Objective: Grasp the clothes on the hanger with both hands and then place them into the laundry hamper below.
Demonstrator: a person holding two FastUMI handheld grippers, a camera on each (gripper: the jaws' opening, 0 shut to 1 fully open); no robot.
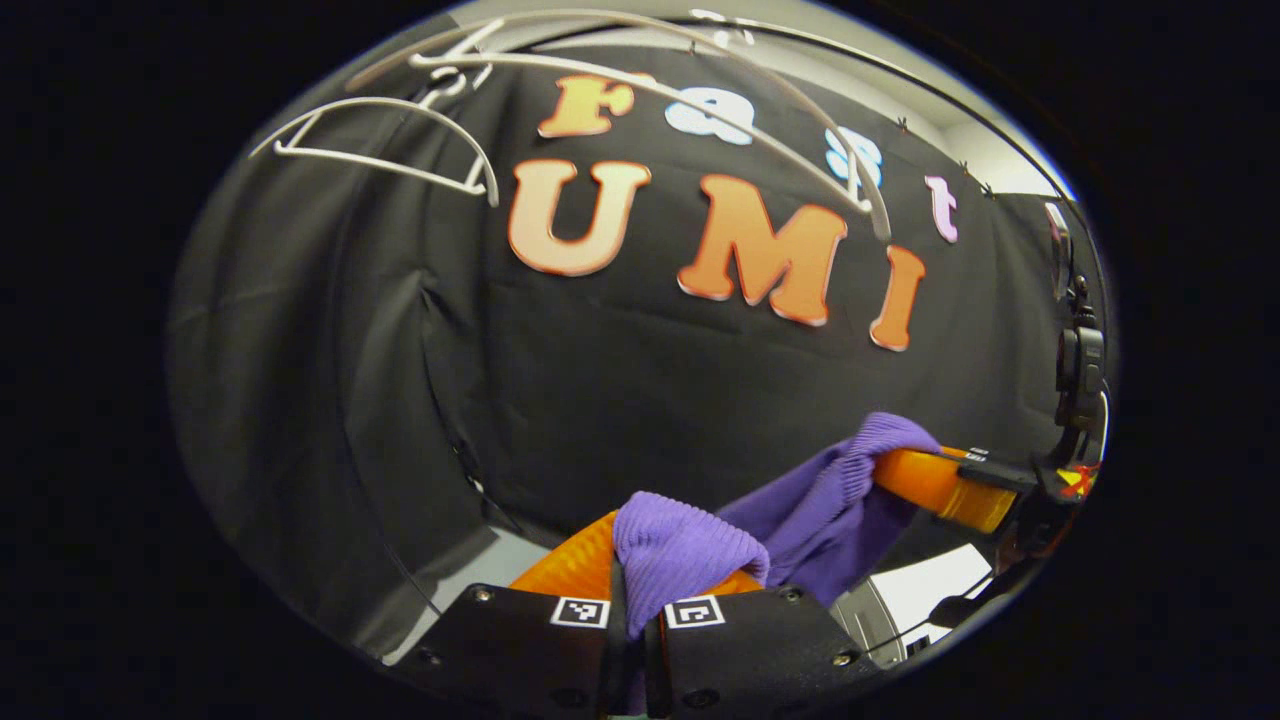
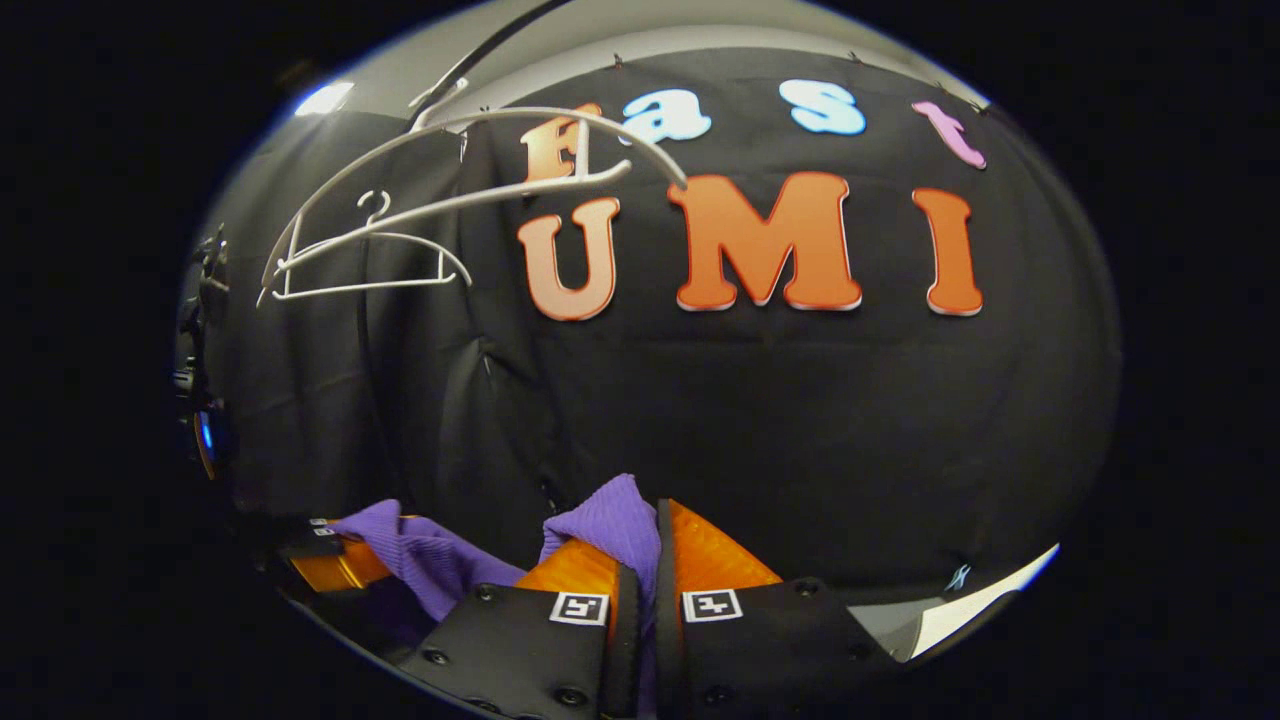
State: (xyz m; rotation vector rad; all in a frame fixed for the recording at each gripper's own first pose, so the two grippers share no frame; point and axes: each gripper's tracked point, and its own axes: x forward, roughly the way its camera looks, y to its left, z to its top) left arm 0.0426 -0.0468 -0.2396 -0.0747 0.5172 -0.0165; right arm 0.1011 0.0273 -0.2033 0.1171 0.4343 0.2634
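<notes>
Purple garment (image 1: 800, 520) off hangers (image 1: 640, 110), which hang bare, upper left of frame. Left gripper (image 1: 640, 600) fingers clamped on cloth fold, bottom centre; right gripper (image 2: 640, 570) likewise. Garment slung between both, long axis roughly horizontal gripper to gripper, sagging mid-span. Left to do: lower into hamper, release.

The left gripper (image 1: 640, 585) pinches a fold of the purple cloth (image 1: 800, 520) at near centre. The cloth runs right to the right gripper (image 1: 905, 470), clamped on it. White hangers (image 1: 400, 165) hang bare, far upper left.
</notes>
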